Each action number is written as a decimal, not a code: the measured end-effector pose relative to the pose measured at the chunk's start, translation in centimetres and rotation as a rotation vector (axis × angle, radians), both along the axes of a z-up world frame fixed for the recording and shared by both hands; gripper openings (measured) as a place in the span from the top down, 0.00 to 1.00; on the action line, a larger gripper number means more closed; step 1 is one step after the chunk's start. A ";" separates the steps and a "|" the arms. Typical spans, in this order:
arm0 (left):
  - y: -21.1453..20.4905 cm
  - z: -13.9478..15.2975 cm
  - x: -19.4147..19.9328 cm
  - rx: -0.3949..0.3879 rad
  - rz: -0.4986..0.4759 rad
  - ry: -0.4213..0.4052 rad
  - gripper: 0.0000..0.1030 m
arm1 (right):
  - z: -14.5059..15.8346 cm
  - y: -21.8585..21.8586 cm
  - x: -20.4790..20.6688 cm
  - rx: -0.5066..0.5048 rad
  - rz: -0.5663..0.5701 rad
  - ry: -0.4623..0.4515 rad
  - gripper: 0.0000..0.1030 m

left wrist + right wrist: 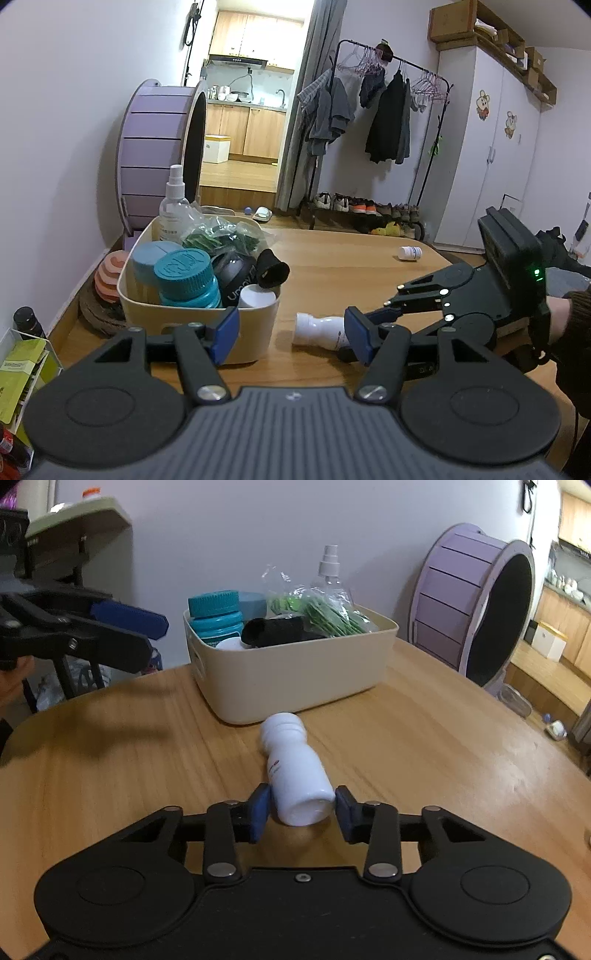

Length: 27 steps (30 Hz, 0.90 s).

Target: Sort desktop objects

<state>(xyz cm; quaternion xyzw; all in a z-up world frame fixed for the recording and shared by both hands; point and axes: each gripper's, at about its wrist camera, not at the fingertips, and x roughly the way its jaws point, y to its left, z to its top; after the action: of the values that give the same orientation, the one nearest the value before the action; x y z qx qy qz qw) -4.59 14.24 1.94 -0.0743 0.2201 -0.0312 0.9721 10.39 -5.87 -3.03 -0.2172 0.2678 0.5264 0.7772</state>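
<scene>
white bottle (318, 329) base behind right tongs (360, 338)

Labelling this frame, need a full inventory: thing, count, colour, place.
white bottle: 1, white, lying on table, base between right fingers
storage bin: 1, beige, on table
teal-capped jar: 1, teal, in bin
spray bottle: 1, clear, in bin
bag of green pieces: 1, clear and green, in bin
small pill bottle: 1, white, lying at far table edge
table: 1, wood
wheel: 1, purple, beside table
clothes rack: 1, black, by wall
left gripper: open, empty, near bin
right gripper: open, straddling white bottle
</scene>
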 end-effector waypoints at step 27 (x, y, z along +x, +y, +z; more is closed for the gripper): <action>-2.1 -0.9 1.5 -0.019 -0.057 0.012 0.40 | 1.4 -7.2 -1.9 0.104 -0.095 0.081 0.66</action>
<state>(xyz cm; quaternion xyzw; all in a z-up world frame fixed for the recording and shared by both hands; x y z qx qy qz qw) -3.07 12.11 1.01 -0.0776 0.2275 -0.0603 0.9688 8.51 -13.09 -1.66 -0.1420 0.2813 0.5106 0.8000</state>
